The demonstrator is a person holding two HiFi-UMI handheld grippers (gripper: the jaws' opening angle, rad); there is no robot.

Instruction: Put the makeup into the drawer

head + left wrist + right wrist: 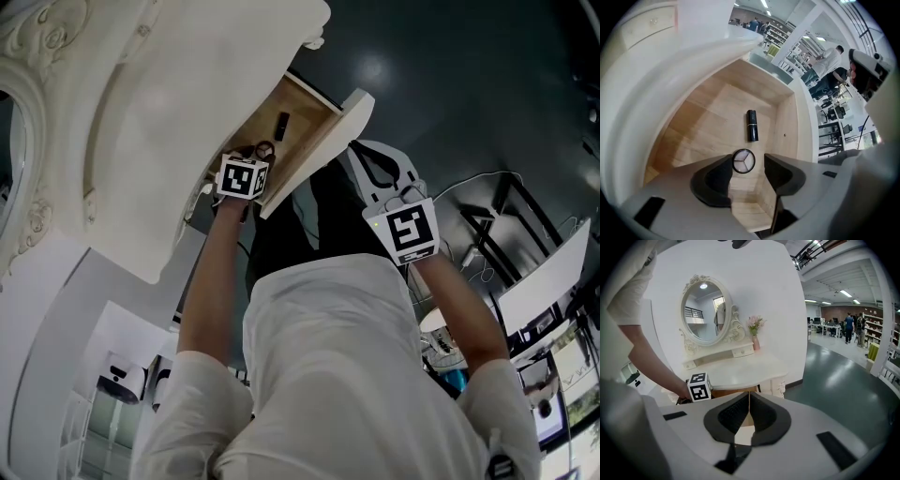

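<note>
The vanity's wooden drawer (705, 119) stands pulled out, also seen from above as a drawer (323, 141). A black lipstick (752, 125) lies on its floor, and nearer me lies a round compact (743, 161) with a clear lid. My left gripper (748, 159) hangs open straight above the compact, a jaw on either side and neither touching it. The lipstick (282, 123) and compact (264, 148) show beyond the left gripper's marker cube (242, 178). My right gripper (749, 401) is shut on nothing, held back from the drawer at the right gripper's cube (403, 230).
The white vanity top (740, 371) carries an oval mirror (705, 310) and a small flower vase (755, 341). The drawer's white front (361, 108) juts toward me. A desk with screens (553, 328) stands at the right, and people are far back in the hall.
</note>
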